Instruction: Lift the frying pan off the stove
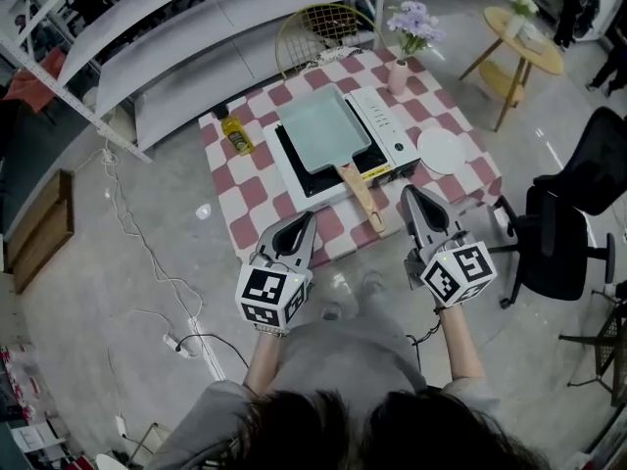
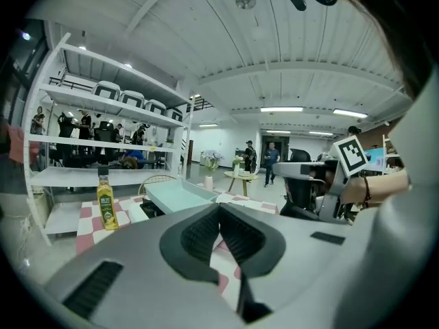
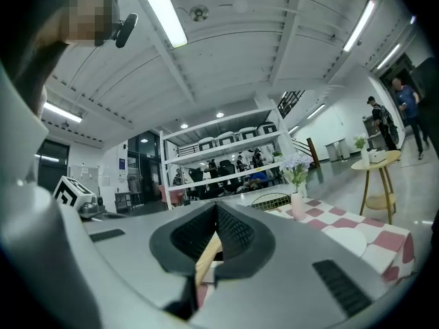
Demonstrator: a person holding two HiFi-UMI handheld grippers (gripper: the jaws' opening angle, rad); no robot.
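Your dark hair point(image 1: 362, 434) fills the bottom edge of the head view, and both your forearms reach forward from it, each ending in a marker cube.

Your left gripper point(image 1: 310, 217) has its jaws pressed together with nothing between them. Its tip is over the near edge of the checkered table point(image 1: 250, 202), left of the pan's handle. In the left gripper view the ribbed pads meet in a closed seam.

Your right gripper point(image 1: 409, 194) is likewise closed and holds nothing. It sits just right of the wooden handle point(image 1: 361, 196), near the table's front corner. In the right gripper view the handle shows as a pale strip below the closed tips, beyond them rather than clamped.

The frying pan point(image 1: 323, 130), a pale green rectangular one, rests on the stove point(image 1: 397, 137), a white cooktop with a black top in the middle of the table. Its handle sticks out over the stove's front edge, pointing toward you and ending between the two grippers.

A bottle of yellow oil point(image 1: 235, 133) stands on the left side of the table, a white plate point(image 1: 440, 150) lies to the right of the stove, and a pink vase point(image 1: 398, 74) of lilac flowers stands at the far edge. A black office chair point(image 1: 573, 213) stands to the table's right, on the floor.
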